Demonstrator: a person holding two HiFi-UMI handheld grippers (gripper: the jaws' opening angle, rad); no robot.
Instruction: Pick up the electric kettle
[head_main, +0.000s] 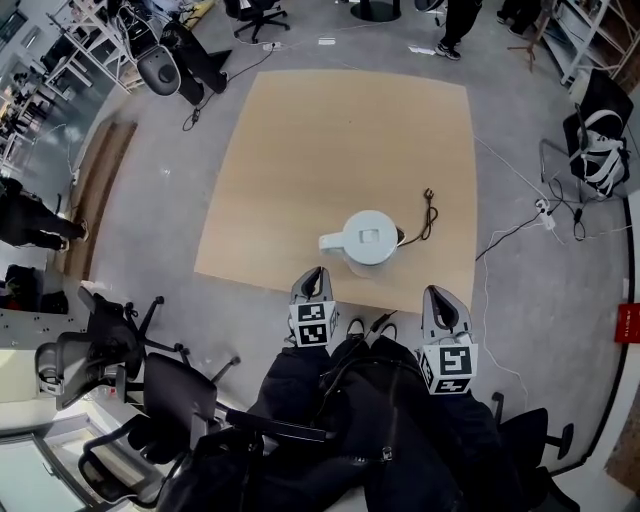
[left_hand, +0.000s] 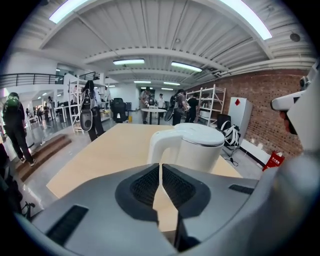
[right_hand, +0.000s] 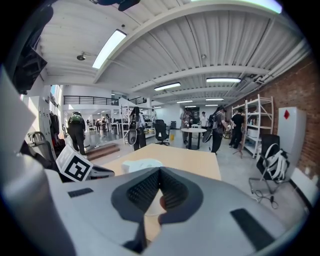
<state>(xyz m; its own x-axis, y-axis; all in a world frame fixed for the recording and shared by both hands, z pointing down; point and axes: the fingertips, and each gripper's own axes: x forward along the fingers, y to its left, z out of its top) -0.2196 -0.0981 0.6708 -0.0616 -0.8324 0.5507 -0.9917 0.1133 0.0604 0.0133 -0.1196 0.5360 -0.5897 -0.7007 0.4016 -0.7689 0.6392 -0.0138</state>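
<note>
On the near part of a light wooden table (head_main: 300, 150), close to its front edge, the white electric kettle (head_main: 370, 237) is set upright with its lid shut. Its handle (head_main: 328, 242) is turned toward the left side of the head view, and a black cord (head_main: 428, 212) is laid on the tabletop just behind it on the right.

Below the table's front edge, the left gripper (head_main: 313, 283) and the right gripper (head_main: 443, 305) are held out side by side over the person's dark-clothed legs (head_main: 400, 430), each with its marker cube facing up. The left gripper is pointed at the kettle's handle and is brought near it; no contact is seen. In the left gripper view its jaws are pressed together with nothing between them, and the handle and body of the kettle are seen just beyond their tips. The right gripper is held farther to the right, well apart from the kettle. In the right gripper view its jaws are likewise closed on nothing, and the kettle's lid is seen low and to the left past them, beside the left gripper's marker cube (right_hand: 75, 167).

Black office chairs (head_main: 170, 390) are grouped on the grey floor (head_main: 520, 300) at the lower left of the head view.
</note>
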